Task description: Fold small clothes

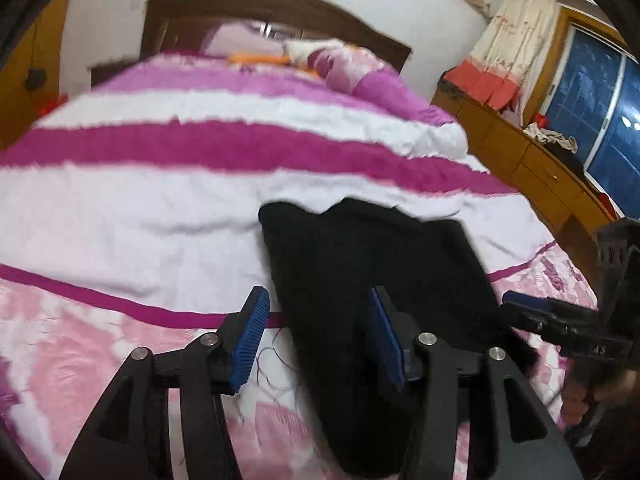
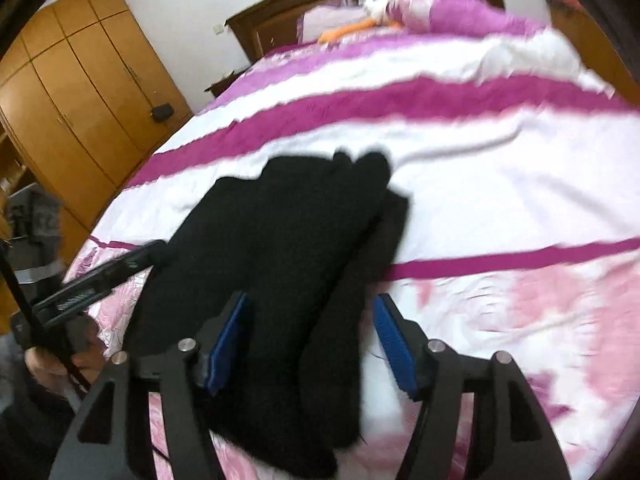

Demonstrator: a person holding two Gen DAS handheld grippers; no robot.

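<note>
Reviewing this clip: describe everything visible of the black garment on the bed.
The black garment is dark, knit-looking cloth, lying flat and lengthwise on the striped bedspread, apparently folded: a second layer shows along its right edge. Its far end is bunched and uneven. The near end lies between the open right tongs; the open left tongs straddle its left edge. Blur hides seams and finer detail.
</note>
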